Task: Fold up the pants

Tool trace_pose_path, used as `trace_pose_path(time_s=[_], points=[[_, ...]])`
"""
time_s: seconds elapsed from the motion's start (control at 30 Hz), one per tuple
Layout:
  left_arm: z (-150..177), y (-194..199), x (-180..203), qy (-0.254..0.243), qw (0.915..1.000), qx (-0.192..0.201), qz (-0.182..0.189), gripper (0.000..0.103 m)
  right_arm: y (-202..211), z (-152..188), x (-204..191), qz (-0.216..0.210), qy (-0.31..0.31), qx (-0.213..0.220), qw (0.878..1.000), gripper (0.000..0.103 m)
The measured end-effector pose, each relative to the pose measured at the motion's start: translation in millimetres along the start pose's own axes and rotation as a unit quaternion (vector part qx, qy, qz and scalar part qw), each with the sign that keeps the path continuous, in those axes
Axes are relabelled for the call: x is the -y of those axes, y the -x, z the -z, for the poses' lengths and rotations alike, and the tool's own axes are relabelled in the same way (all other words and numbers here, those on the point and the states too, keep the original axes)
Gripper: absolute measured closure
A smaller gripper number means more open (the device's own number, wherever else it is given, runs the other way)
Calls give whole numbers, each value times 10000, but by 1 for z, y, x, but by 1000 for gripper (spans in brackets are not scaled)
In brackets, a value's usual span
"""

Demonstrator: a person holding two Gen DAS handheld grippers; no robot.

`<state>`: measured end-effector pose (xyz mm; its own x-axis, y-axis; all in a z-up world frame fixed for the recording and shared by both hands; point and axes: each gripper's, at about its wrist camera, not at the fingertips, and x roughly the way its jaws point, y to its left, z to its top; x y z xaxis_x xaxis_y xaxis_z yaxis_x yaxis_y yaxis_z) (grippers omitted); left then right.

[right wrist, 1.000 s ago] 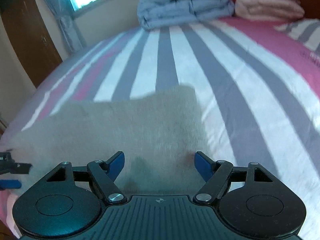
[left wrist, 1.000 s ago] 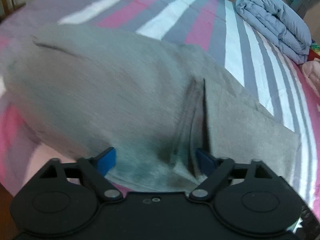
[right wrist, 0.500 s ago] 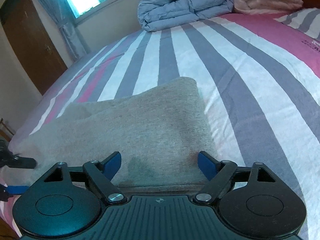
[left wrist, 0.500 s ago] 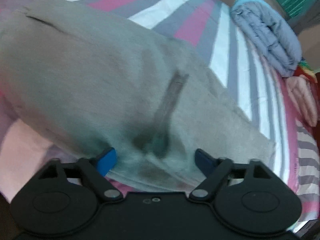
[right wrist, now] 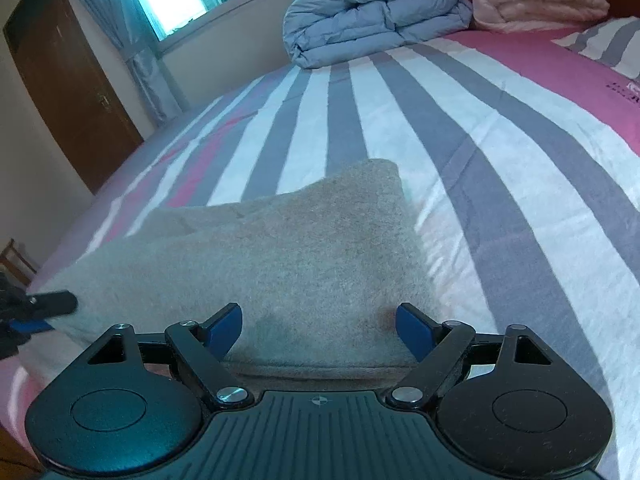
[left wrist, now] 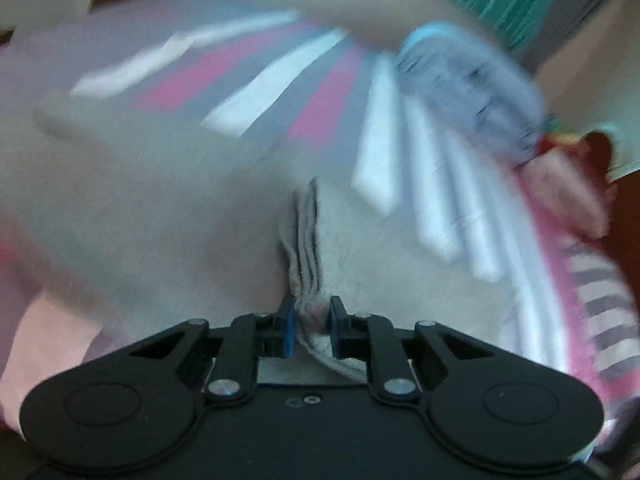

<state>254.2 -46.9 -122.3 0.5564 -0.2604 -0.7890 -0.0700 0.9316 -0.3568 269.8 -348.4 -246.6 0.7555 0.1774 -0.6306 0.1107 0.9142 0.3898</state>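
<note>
Left tongs (left wrist: 311, 322): clamped on a bunched ridge of the pants (left wrist: 168, 208), several layers of grey cloth pinched between the fingertips. View is badly smeared, so the exact hem or seam gripped cannot be told. The cloth runs up and away from the pinch in a raised pleat, with grey fabric spreading to either side of it.

Right tongs (right wrist: 320, 326): fingers wide apart, holding nothing. The near folded edge of the pants (right wrist: 288, 264) lies directly between and just ahead of the fingertips; whether the tips rest on the cloth or hover over it cannot be told.

Key relation: seen from the right tongs, the pants are a flat grey slab whose long axis runs off to the left, toward the left tongs (right wrist: 32, 312), showing at the frame's far left edge at the other end of the cloth. The short right edge of the slab lies just right of the right fingertip. So each hand sits at one end of the near edge. My guess is the coming move is a lift and carry of that edge away from the tongs.

Room: beyond the slab's far edge the striped bed (right wrist: 500, 152) lies open, with plenty of bare sheet ahead and to the right. Farther off, a folded blue duvet (right wrist: 372, 12) and a pink blanket (right wrist: 536, 4) sit at the far end of the bed, well apart from the pants. The near bed edge is close beneath both tongs, so little room toward the holder.
</note>
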Motion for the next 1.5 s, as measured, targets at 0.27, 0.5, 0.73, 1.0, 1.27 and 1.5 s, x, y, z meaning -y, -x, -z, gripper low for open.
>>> trace_pose_path(time_s=[0.27,0.5,0.73,1.0,1.27,1.5], points=[[-15,9,-15,37,10000,-35,-69,67,0,-4,-6,-11,254,-238,9994,19],[-41,26,-74,716,9945,343,-678,42,-18,-22,-36,-290,97,-290,9991,19],[-51,46,-144,1669,9761,432,-1322,39,-60,-16,-122,-459,1023,-273,9933,19],[-53,28,-212,2882,9541,362,-732,36,-113,30,-168,224,2286,-520,9719,17],[-66,5,-229,3322,9406,629,-313,37,-125,32,-158,368,2136,-600,9744,0],[-59,-2,-236,3443,9355,795,21,84,-119,29,-157,290,2063,-562,9764,0]])
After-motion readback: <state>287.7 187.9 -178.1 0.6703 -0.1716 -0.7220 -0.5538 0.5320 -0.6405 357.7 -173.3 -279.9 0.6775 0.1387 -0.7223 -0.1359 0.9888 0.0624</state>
